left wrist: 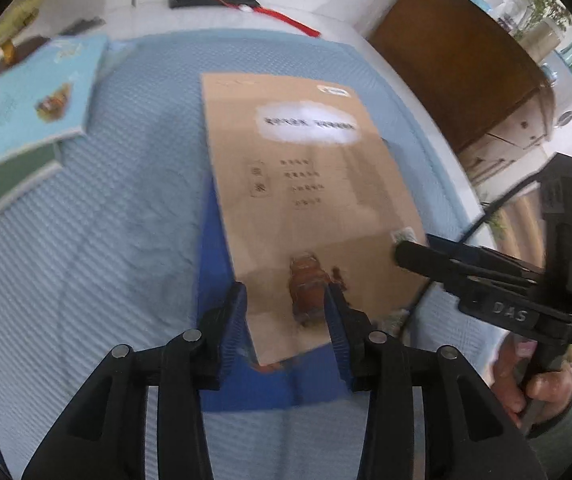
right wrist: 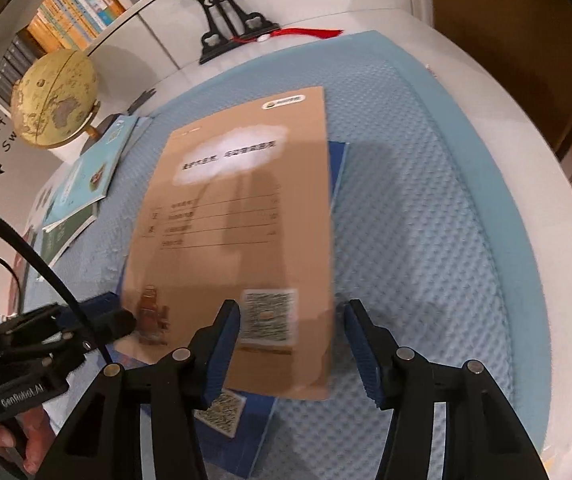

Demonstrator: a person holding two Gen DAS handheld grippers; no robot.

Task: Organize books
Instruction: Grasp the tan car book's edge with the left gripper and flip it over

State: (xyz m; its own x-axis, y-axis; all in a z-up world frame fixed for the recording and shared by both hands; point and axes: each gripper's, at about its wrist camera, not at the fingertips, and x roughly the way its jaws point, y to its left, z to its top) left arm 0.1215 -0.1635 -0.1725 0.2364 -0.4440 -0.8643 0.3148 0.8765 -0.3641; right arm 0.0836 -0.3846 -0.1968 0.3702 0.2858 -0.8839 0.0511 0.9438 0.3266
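Blurred print on a tan booklet (left wrist: 310,200) lying atop a mostly hidden blue book (right wrist: 260,432) on the blue mat (left wrist: 86,240), its near corners between the partly open jaws of the left gripper (left wrist: 286,320) and right gripper (right wrist: 294,344), neither visibly pressing.

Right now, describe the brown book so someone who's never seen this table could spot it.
Find the blue mat covering the white table. In its middle a blue book lies flat, and the brown book lies on top of it. It is the only tan cover, with a white cloud-shaped patch near its top and a square code at its bottom.
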